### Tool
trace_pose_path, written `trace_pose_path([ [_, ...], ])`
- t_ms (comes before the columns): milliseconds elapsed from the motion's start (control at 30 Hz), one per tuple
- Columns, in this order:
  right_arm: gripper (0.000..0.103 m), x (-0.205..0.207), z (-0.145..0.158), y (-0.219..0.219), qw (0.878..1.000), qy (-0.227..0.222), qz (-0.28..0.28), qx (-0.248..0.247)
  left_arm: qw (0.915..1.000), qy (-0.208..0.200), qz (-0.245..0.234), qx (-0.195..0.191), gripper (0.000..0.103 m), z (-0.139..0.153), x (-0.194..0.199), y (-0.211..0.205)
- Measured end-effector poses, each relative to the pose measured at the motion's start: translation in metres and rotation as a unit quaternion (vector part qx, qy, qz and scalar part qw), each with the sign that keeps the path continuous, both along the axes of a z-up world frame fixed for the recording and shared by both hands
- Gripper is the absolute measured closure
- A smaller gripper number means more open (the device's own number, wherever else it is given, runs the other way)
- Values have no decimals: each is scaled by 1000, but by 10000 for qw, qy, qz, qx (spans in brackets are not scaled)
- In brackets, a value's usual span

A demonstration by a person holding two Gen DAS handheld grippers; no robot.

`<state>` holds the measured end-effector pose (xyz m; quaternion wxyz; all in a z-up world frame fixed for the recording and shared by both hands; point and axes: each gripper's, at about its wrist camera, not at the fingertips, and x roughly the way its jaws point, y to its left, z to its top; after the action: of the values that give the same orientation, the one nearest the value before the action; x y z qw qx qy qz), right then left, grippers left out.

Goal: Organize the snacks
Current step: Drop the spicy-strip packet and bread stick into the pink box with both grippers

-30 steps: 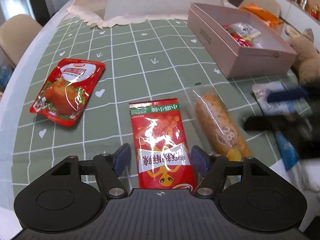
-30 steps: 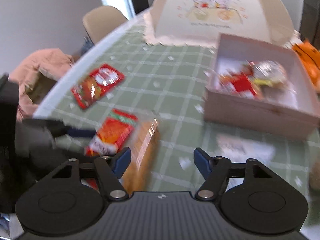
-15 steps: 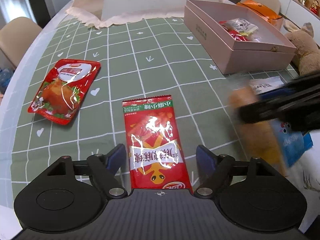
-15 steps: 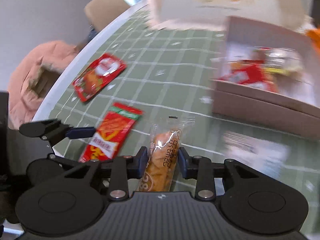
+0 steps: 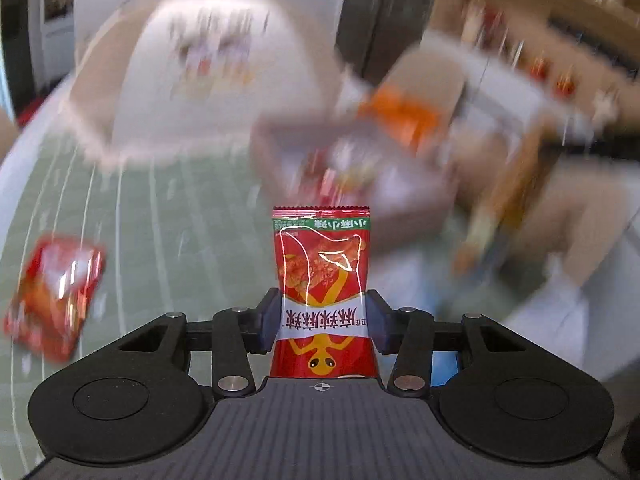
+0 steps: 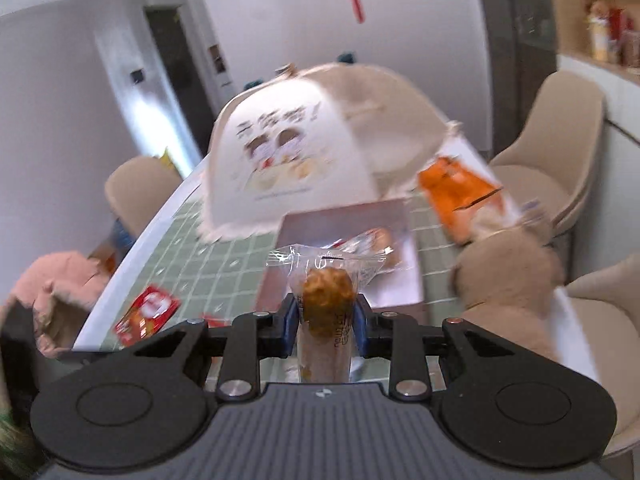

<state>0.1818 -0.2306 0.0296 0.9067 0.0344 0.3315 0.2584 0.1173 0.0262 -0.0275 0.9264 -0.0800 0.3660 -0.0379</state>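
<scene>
My left gripper point(image 5: 322, 324) is shut on a red snack packet point(image 5: 320, 264) and holds it upright above the green checked table. My right gripper point(image 6: 326, 322) is shut on a long bread roll in clear wrap point(image 6: 326, 300), lifted and pointing toward the open pink box point(image 6: 344, 224). The pink box point(image 5: 400, 200) holds a few wrapped snacks and lies ahead of both grippers. A red meat packet point(image 5: 52, 296) lies flat at the table's left; it also shows in the right wrist view point(image 6: 146, 314).
A white mesh food cover point(image 6: 296, 156) stands at the back of the table. An orange bag point(image 6: 460, 196) and a brown plush toy point(image 6: 504, 272) lie right of the box. Beige chairs point(image 6: 560, 152) surround the table. The left wrist view is motion-blurred.
Both grippers have closed on their snacks and lifted them off the table. The right gripper took the bread roll first; the left gripper then took the red packet. Both views now tilt up toward the box.
</scene>
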Motion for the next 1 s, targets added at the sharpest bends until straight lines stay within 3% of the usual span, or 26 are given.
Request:
trace_pose_path([
  [133, 75, 3, 5, -13, 9997, -58, -218, -61, 9939, -996, 151, -438, 52, 49, 43, 3],
  [200, 75, 3, 4, -11, 9995, -98, -265, -108, 9857, -1451, 251, -823, 45, 57, 73, 5],
  [233, 75, 3, 4, -11, 9995, -98, -281, -125, 9830, -1484, 242, -1051, 42, 53, 92, 6],
  [333, 75, 1, 5, -14, 9993, -122, -310, -153, 9867, -973, 213, -1288, 47, 29, 139, 5],
  [400, 76, -1, 9, -13, 9989, -194, -361, -227, 9851, -1081, 319, -1297, 48, 20, 143, 6],
  [533, 76, 3, 20, -20, 9977, -397, -469, -303, 9801, -1000, 440, -1654, 48, 6, 114, 17],
  [800, 76, 37, 47, 10, 9889, -1332, -454, -470, 9806, 358, 674, -1806, 48, -53, 38, 46],
  [967, 72, 98, 26, 54, 9928, -897, -29, -788, 9753, 520, 1116, -1834, 48, -66, 11, 76],
  [1000, 64, 110, 20, 61, 9937, -758, 49, -822, 9740, 487, 1257, -1819, 48, -65, 7, 83],
])
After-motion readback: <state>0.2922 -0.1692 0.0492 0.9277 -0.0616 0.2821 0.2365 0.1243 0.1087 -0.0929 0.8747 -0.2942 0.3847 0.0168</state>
